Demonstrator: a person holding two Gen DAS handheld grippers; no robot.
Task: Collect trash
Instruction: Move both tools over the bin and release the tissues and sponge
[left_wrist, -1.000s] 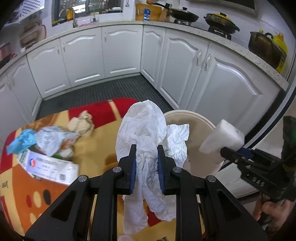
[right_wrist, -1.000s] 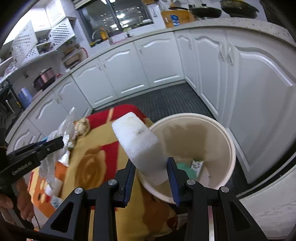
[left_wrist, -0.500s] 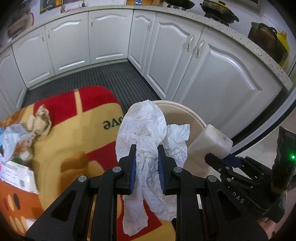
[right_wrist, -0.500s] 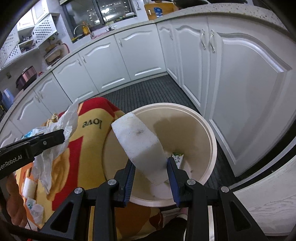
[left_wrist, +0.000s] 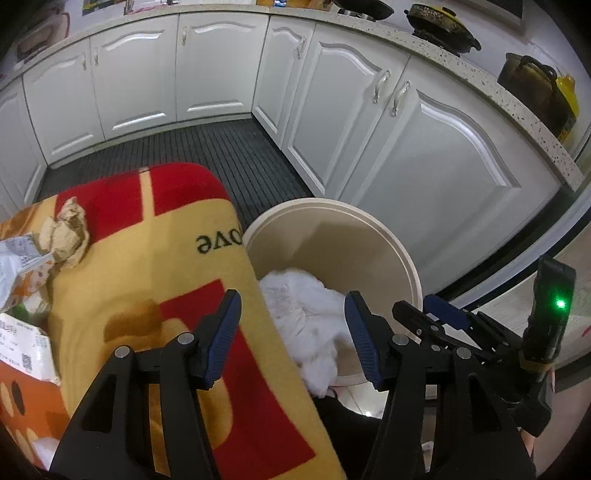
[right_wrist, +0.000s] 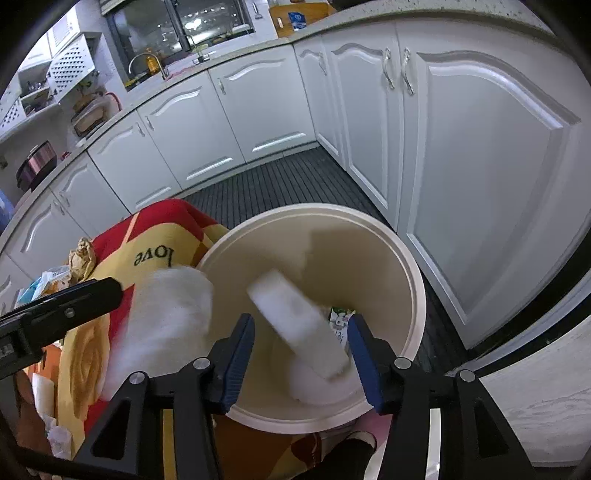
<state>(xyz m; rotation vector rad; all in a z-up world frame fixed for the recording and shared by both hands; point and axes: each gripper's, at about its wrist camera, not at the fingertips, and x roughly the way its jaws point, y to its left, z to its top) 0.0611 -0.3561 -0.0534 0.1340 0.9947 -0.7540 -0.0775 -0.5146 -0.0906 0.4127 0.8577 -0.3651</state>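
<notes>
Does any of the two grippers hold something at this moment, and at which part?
Nothing is held. The left gripper and right gripper are open; the white tissue and white block are loose at the bin.

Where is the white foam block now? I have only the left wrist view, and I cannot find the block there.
Observer: The white block shows blurred between the open fingers of the right tool. They do not touch it, and it is over the inside of the bin.
Operator: Is there other trash in the bin which my view hides?
Observer: Yes. A small green and white carton lies low in the bin, just beside the block.
</notes>
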